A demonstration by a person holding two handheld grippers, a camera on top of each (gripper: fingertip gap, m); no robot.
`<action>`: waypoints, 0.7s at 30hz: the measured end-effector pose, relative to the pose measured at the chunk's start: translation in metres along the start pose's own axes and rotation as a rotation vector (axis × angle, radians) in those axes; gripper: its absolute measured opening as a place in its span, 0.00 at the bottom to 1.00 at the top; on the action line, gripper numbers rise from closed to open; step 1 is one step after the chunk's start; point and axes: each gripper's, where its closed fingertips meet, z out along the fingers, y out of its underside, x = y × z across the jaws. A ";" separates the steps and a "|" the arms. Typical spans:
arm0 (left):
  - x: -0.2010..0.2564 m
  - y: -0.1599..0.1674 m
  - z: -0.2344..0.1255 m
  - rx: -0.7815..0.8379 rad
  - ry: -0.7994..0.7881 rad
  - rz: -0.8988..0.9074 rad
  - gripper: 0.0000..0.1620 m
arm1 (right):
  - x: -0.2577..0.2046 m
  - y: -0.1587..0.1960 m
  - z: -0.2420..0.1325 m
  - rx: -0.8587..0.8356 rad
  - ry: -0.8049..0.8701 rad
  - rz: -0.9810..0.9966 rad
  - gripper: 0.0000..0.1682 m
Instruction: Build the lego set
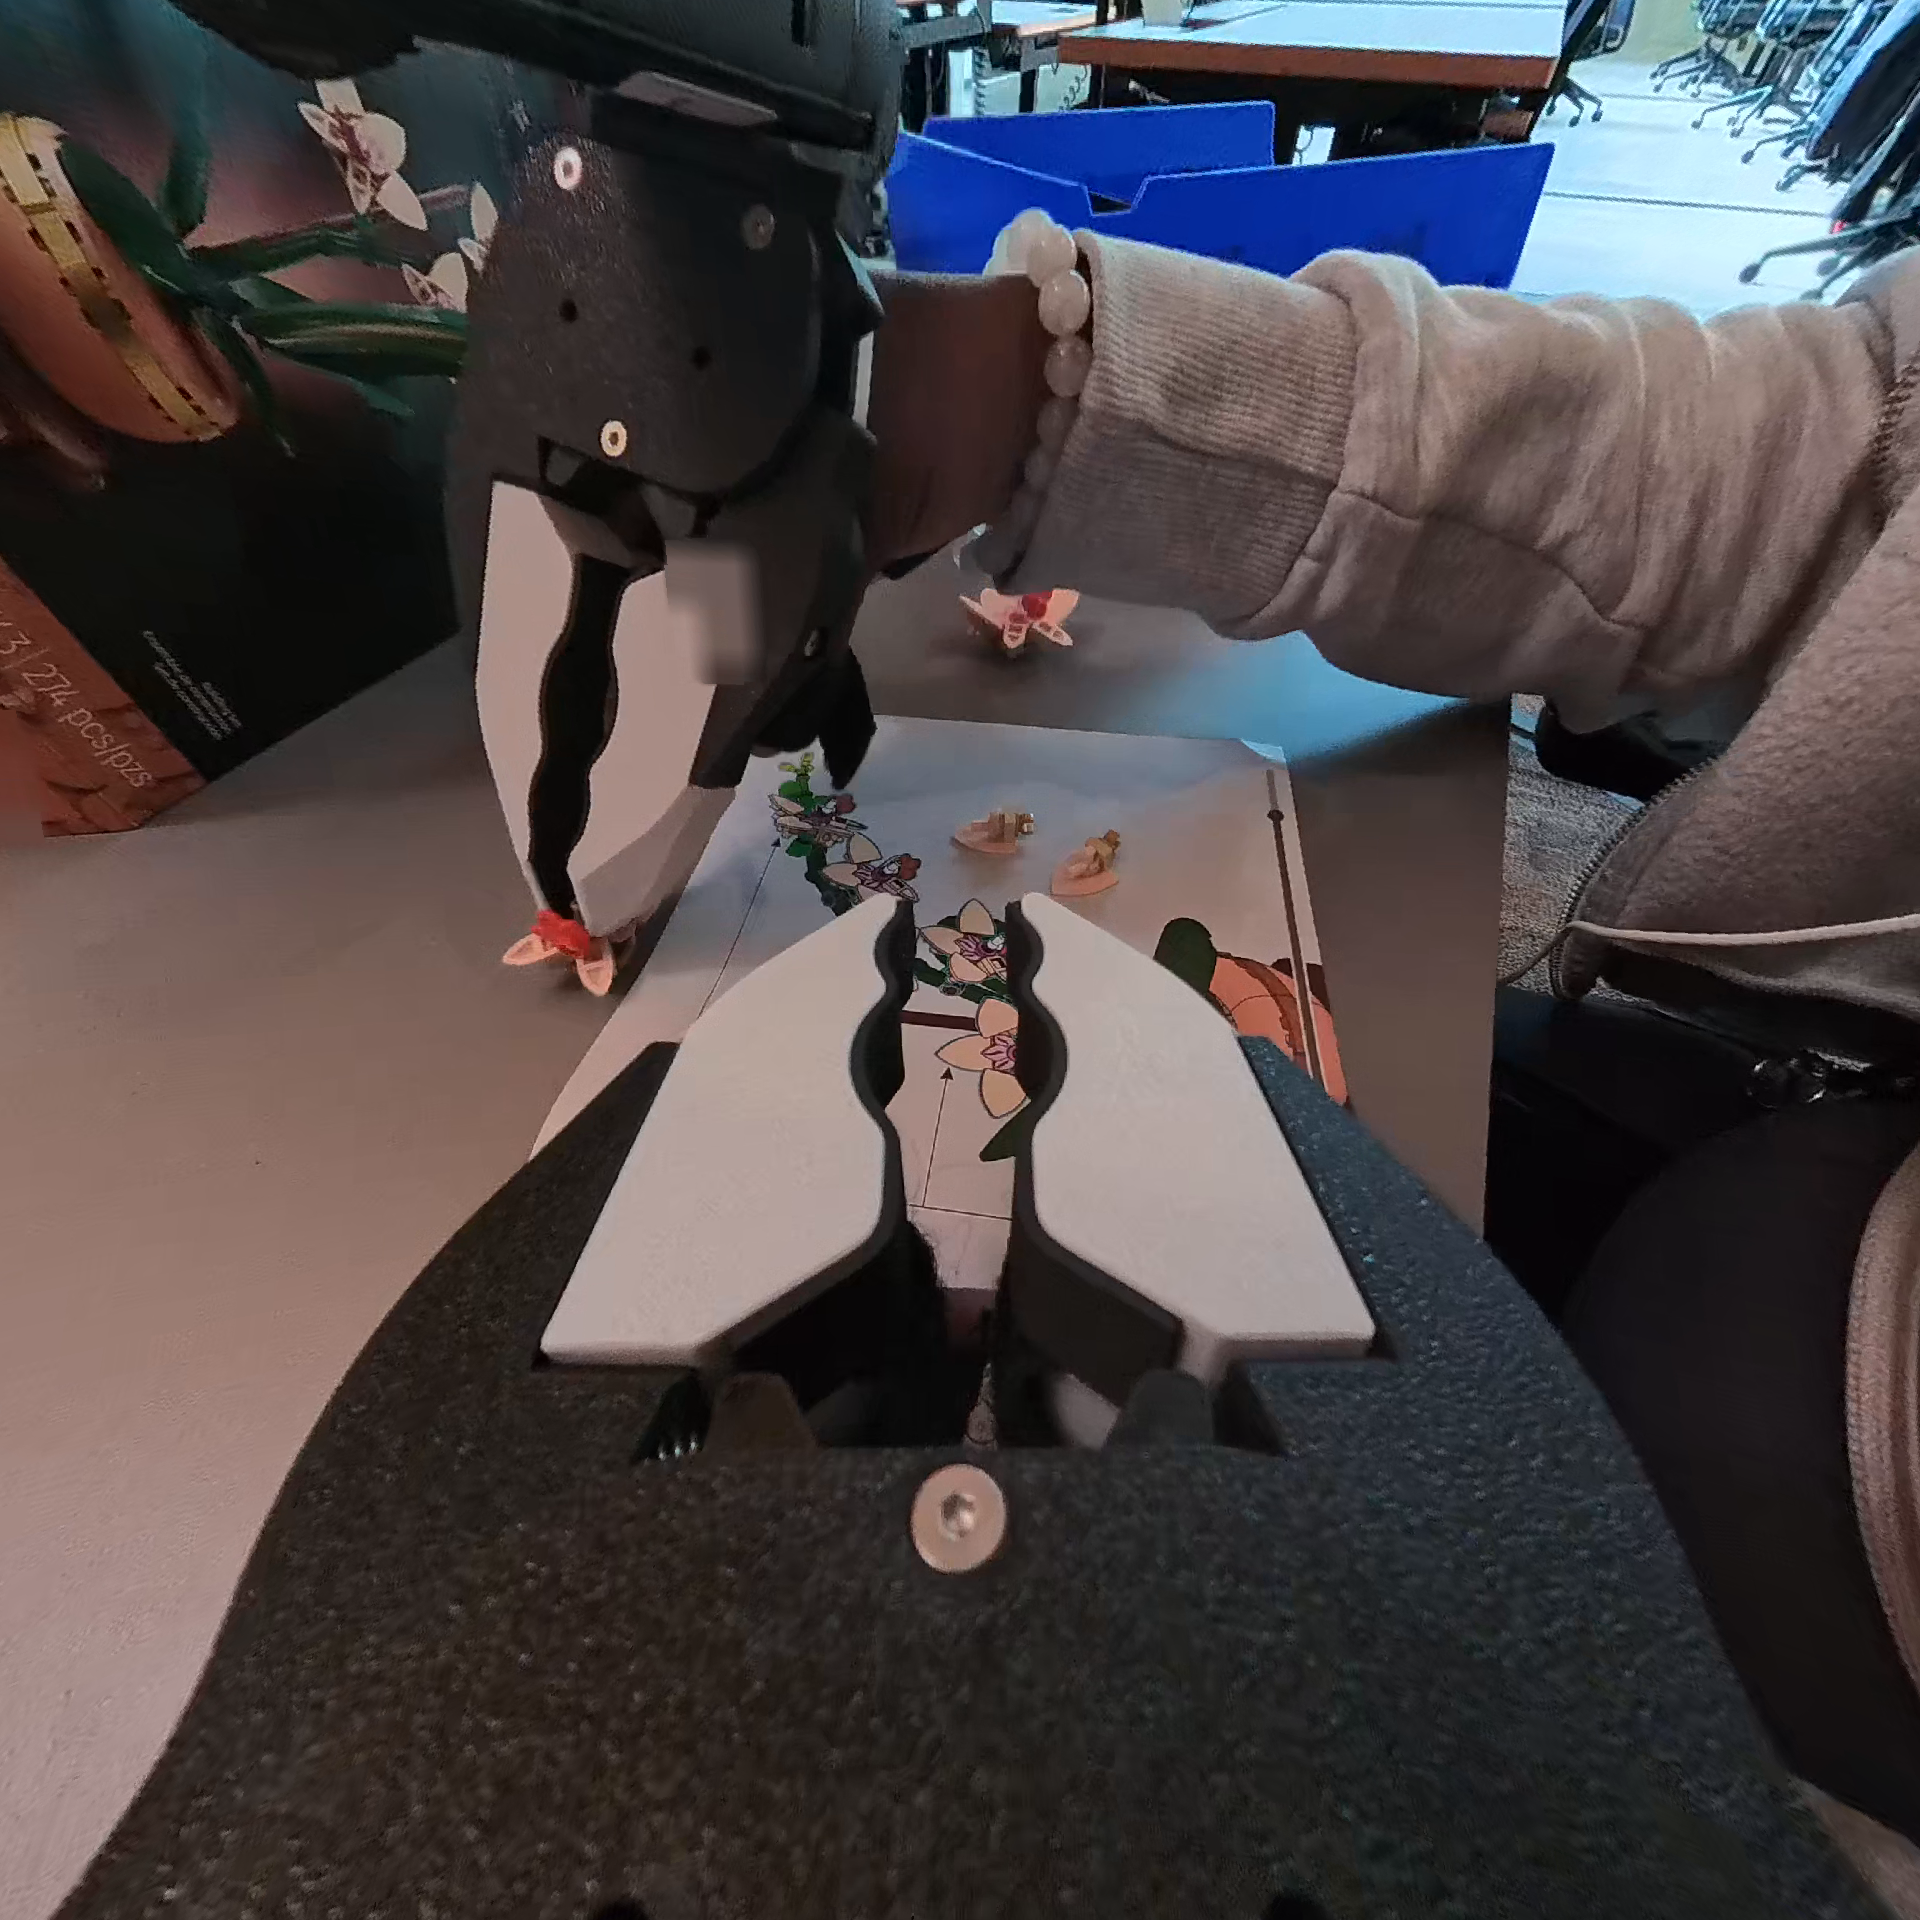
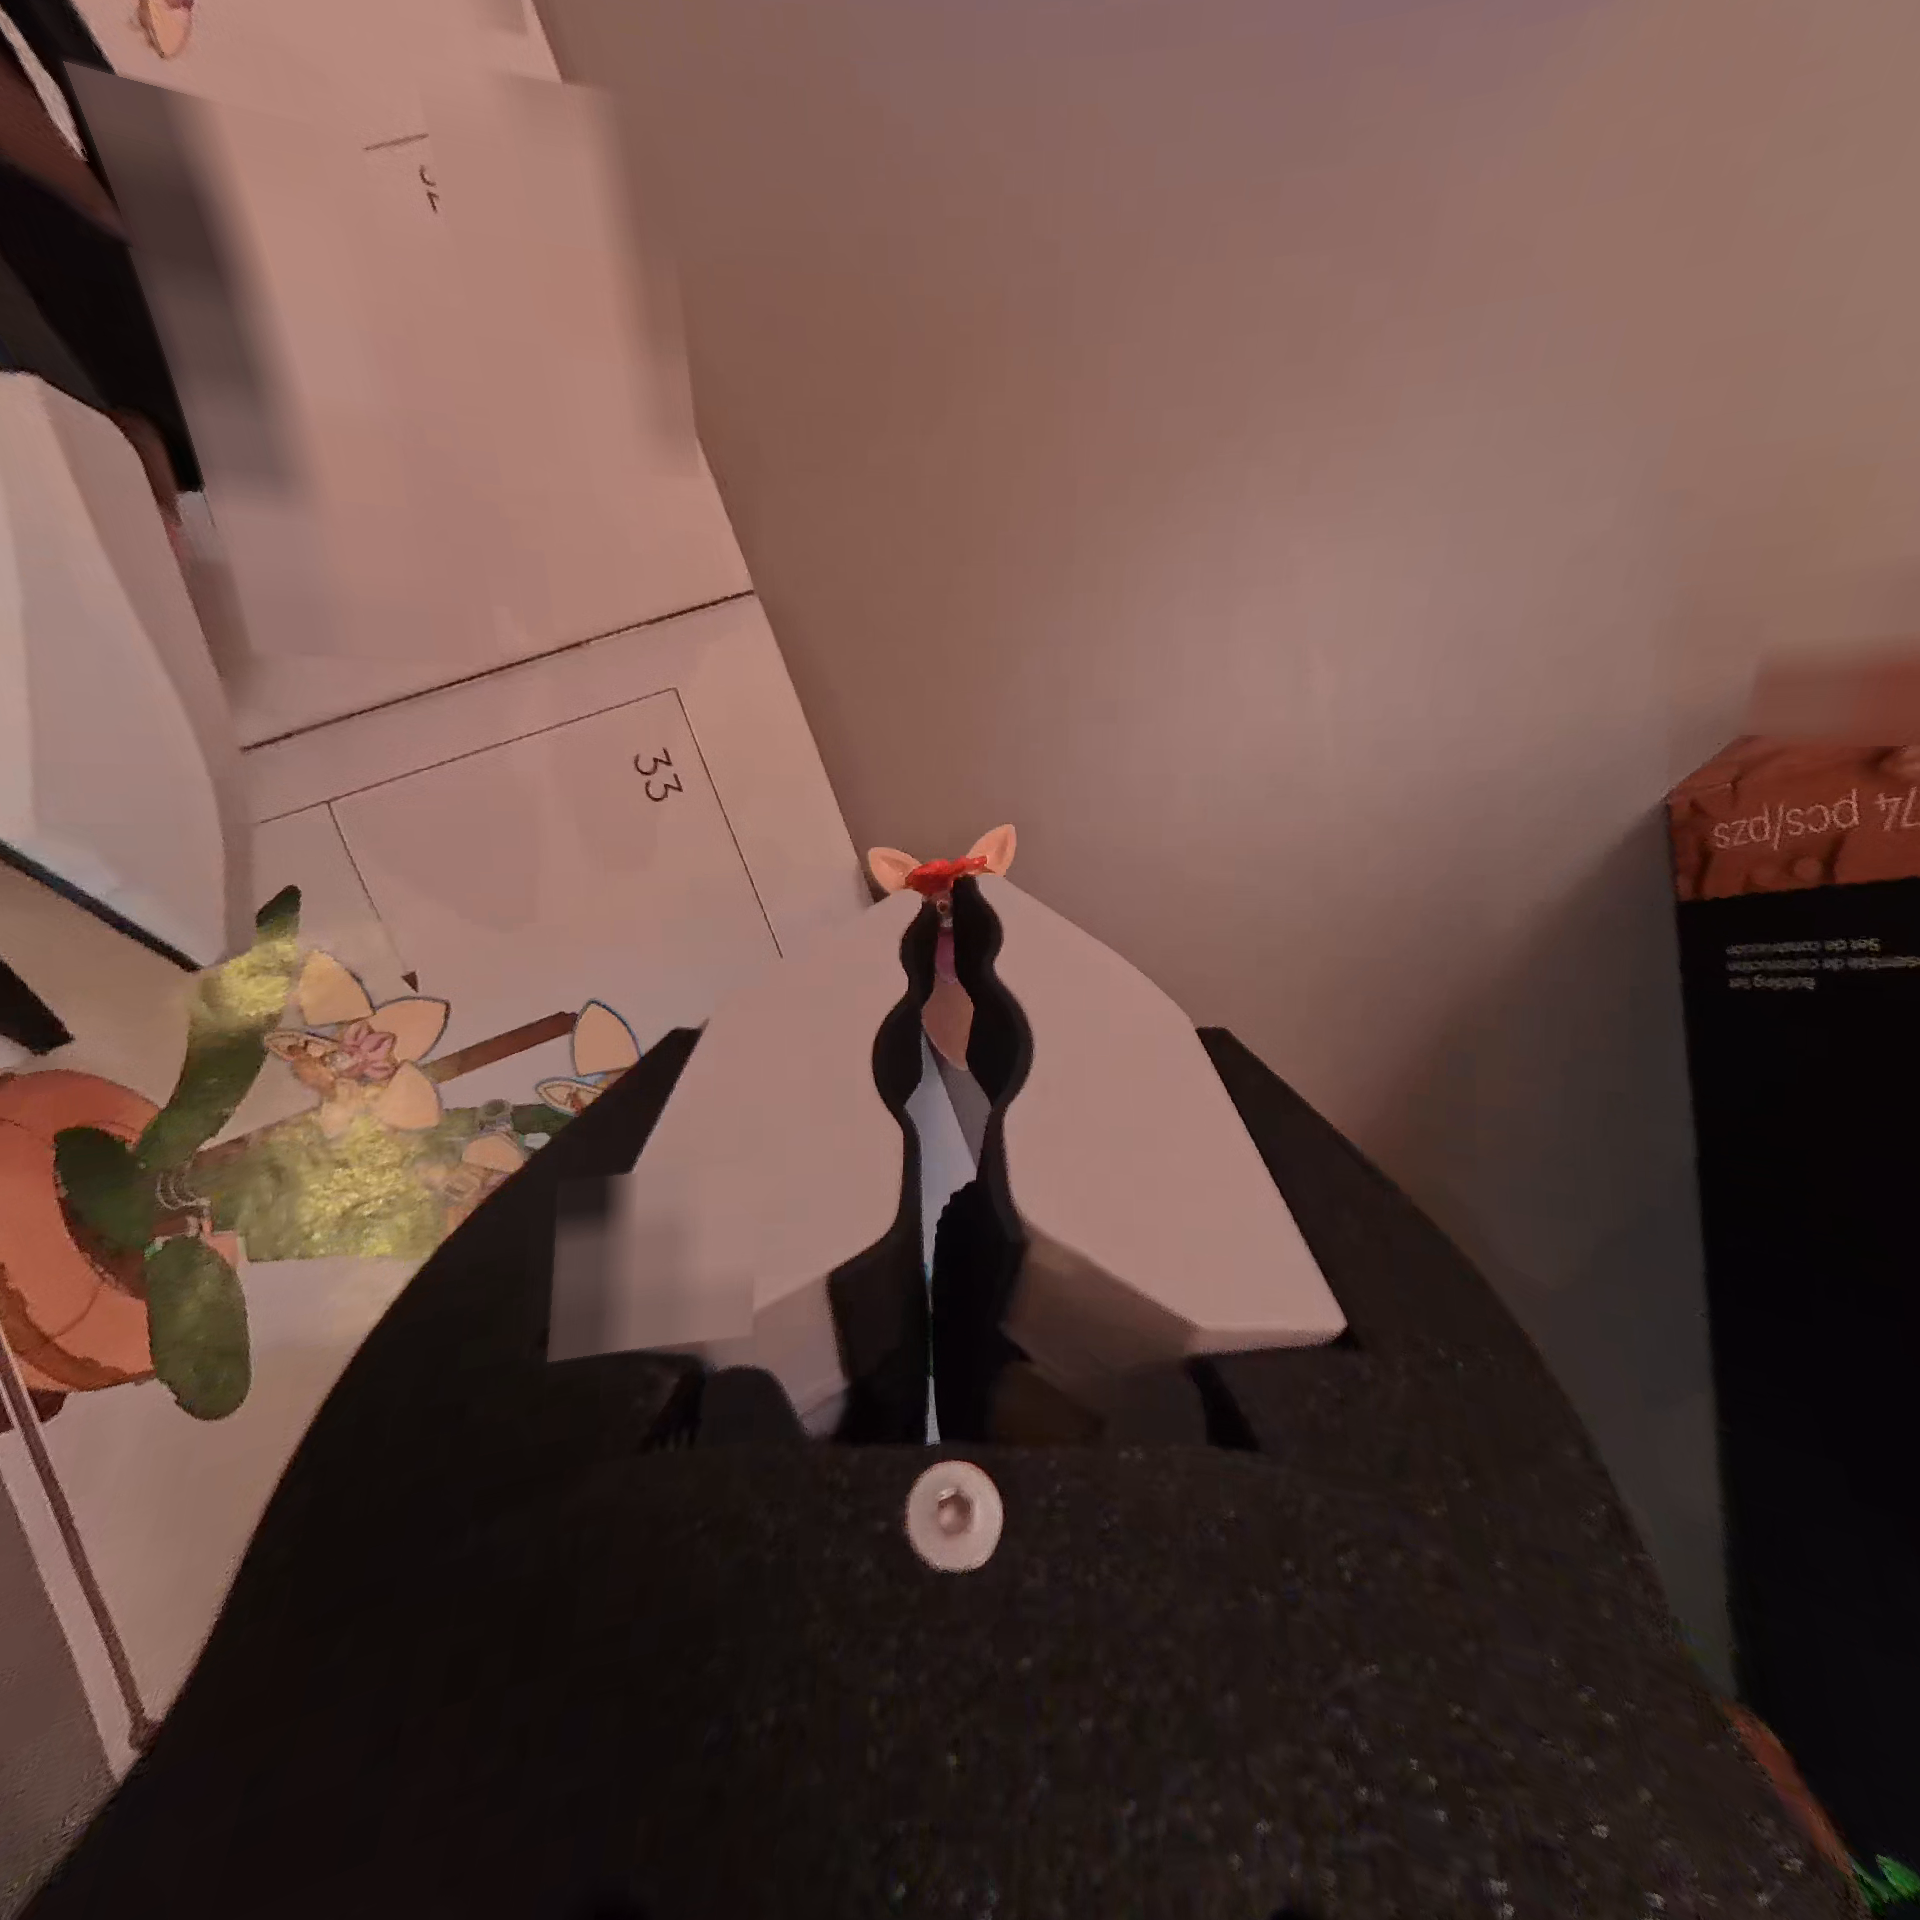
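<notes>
The right gripper (image 1: 569,914) points down at the grey table (image 1: 260,1039), its white fingers (image 2: 1091,1039) pressed nearly together on a small lego flower (image 1: 561,940) just off the left edge of the instruction booklet (image 1: 1174,810). The flower has pale cream, pointed petals spread around a bright red centre; in the right wrist view two petals stick up like ears above the red piece (image 2: 943,868), which sits right at the fingertips, and another petal shows in the narrow slot between the fingers. Whether the flower is lifted or resting on the table cannot be told for certain (in the left wrist view its lower petals seem to touch the surface). The left gripper (image 1: 961,914) hovers over the open booklet with its fingers a small gap apart and nothing between them. On the booklet page, beyond the left gripper's tips, lie two loose pieces, each a cream petal with a tan connector: one (image 1: 992,833) just left of the other (image 1: 1089,868). A second finished flower (image 1: 1018,615), cream with a red centre, sits on the table farther back, under the grey sleeve (image 1: 1403,468) of the person holding the right gripper. The dark set box (image 1: 208,468) stands at the left, behind the right gripper.
</notes>
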 end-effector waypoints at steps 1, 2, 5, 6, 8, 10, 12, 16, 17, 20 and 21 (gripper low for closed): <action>0.000 0.000 0.000 0.002 -0.002 -0.001 0.10 | 0.000 0.001 -0.001 -0.004 -0.003 -0.006 0.02; -0.001 -0.001 -0.001 0.006 -0.004 -0.005 0.10 | -0.001 -0.001 -0.004 0.013 -0.010 -0.014 0.02; -0.002 -0.003 -0.004 0.029 0.007 -0.023 0.12 | -0.017 -0.011 -0.024 0.097 -0.099 -0.069 0.02; 0.001 -0.004 -0.007 0.034 0.035 -0.026 0.13 | -0.027 -0.015 -0.035 0.132 -0.140 -0.105 0.02; 0.009 -0.006 -0.015 0.049 0.131 -0.039 0.15 | -0.048 -0.022 -0.061 0.189 -0.194 -0.184 0.02; 0.019 -0.009 -0.026 0.066 0.255 -0.091 0.17 | -0.071 -0.029 -0.084 0.247 -0.225 -0.251 0.02; 0.026 -0.014 -0.035 0.087 0.361 -0.193 0.17 | -0.093 -0.032 -0.099 0.300 -0.242 -0.322 0.02; 0.029 -0.025 -0.042 0.137 0.503 -0.460 0.10 | -0.132 -0.022 -0.112 0.314 -0.225 -0.545 0.02; 0.029 -0.029 -0.042 0.153 0.532 -0.516 0.08 | -0.141 -0.019 -0.114 0.300 -0.218 -0.605 0.02; 0.040 -0.033 -0.037 0.116 0.619 -0.652 0.07 | -0.160 -0.013 -0.119 0.229 -0.208 -0.745 0.02; 0.047 -0.032 -0.033 0.073 0.657 -0.673 0.06 | -0.167 -0.012 -0.121 0.200 -0.211 -0.799 0.02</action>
